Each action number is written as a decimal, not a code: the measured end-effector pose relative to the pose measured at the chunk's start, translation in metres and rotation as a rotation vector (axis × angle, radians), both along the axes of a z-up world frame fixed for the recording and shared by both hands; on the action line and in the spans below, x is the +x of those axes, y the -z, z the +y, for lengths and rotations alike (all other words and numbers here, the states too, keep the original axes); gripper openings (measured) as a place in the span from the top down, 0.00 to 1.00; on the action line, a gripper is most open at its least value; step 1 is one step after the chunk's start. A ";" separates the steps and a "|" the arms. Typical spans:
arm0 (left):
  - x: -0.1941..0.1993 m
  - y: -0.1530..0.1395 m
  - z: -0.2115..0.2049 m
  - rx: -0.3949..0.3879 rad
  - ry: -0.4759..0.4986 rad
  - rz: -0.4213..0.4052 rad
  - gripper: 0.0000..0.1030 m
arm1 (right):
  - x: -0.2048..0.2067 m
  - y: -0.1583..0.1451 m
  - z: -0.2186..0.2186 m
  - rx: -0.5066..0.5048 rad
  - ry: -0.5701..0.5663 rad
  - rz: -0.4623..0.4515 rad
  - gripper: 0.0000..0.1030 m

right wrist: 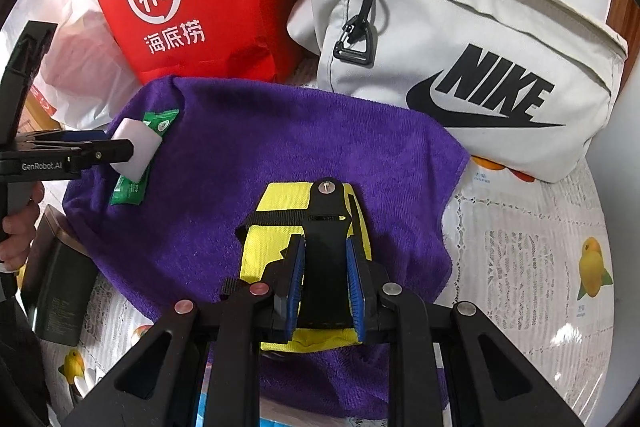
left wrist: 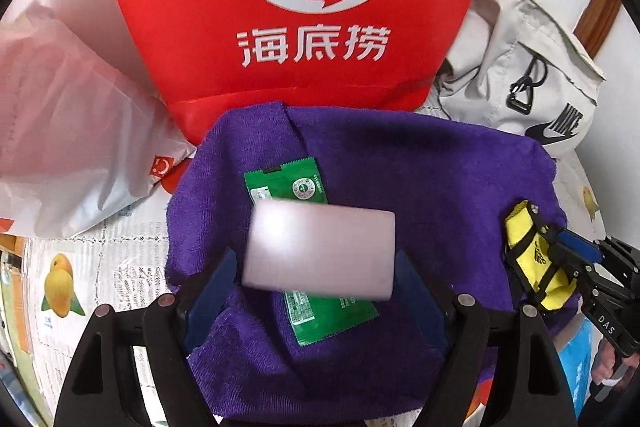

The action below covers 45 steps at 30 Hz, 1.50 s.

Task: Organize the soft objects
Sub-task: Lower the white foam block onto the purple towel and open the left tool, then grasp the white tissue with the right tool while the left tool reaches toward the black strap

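A purple towel lies spread on the table. A green packet rests on its left part. My left gripper has its jaws wide, with both pads against the ends of a pale sponge block just above the packet. A yellow pouch with black straps lies on the towel's near right part. My right gripper is shut narrowly on the pouch's black strap.
A red paper bag stands behind the towel, a translucent plastic bag to its left and a pale grey sports bag to its right. A dark box sits beside the towel. A person's hand holds the left tool.
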<state>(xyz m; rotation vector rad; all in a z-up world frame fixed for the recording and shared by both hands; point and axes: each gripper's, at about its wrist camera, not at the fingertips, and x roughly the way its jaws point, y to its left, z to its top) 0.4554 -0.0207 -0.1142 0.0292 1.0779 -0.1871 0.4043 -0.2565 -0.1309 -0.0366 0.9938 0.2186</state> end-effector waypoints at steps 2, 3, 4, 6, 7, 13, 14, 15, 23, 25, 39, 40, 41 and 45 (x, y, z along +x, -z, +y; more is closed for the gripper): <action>-0.004 -0.004 0.001 -0.001 0.001 -0.004 0.20 | -0.002 -0.002 0.000 -0.005 0.003 -0.011 0.61; -0.006 -0.005 0.002 -0.001 0.000 -0.005 0.20 | -0.004 -0.005 0.000 -0.008 0.005 -0.022 0.57; -0.009 -0.008 0.003 -0.004 -0.001 -0.009 0.20 | -0.006 -0.007 0.000 -0.007 0.004 -0.029 0.56; -0.016 -0.013 0.005 -0.013 -0.005 -0.015 0.20 | -0.011 -0.013 0.000 -0.003 0.003 -0.040 0.56; -0.019 -0.016 0.007 -0.017 -0.008 -0.019 0.20 | -0.013 -0.017 0.000 -0.003 0.005 -0.044 0.56; -0.047 -0.032 0.015 -0.041 -0.020 -0.029 0.20 | -0.039 -0.039 -0.002 0.012 0.013 -0.073 0.56; -0.053 -0.035 0.016 -0.037 -0.022 -0.030 0.20 | -0.044 -0.042 -0.003 0.017 0.015 -0.080 0.56; -0.060 -0.038 0.017 -0.036 -0.022 -0.034 0.20 | -0.051 -0.046 -0.003 0.025 0.019 -0.086 0.56; -0.126 -0.067 0.028 -0.057 -0.032 -0.102 0.20 | -0.107 -0.066 -0.002 0.073 0.033 -0.097 0.53; -0.143 -0.073 0.033 -0.071 -0.046 -0.129 0.20 | -0.120 -0.068 -0.001 0.075 0.037 -0.098 0.51; -0.249 -0.056 0.046 -0.101 -0.062 -0.104 0.20 | -0.227 -0.073 0.007 0.139 0.027 -0.113 0.45; -0.255 -0.054 0.047 -0.095 -0.064 -0.105 0.20 | -0.233 -0.072 0.009 0.142 0.023 -0.113 0.43; -0.261 -0.051 0.049 -0.088 -0.070 -0.107 0.20 | -0.239 -0.070 0.011 0.147 0.018 -0.110 0.41; -0.281 -0.040 0.058 -0.081 -0.096 -0.097 0.20 | -0.260 -0.049 0.028 0.158 -0.016 -0.077 0.38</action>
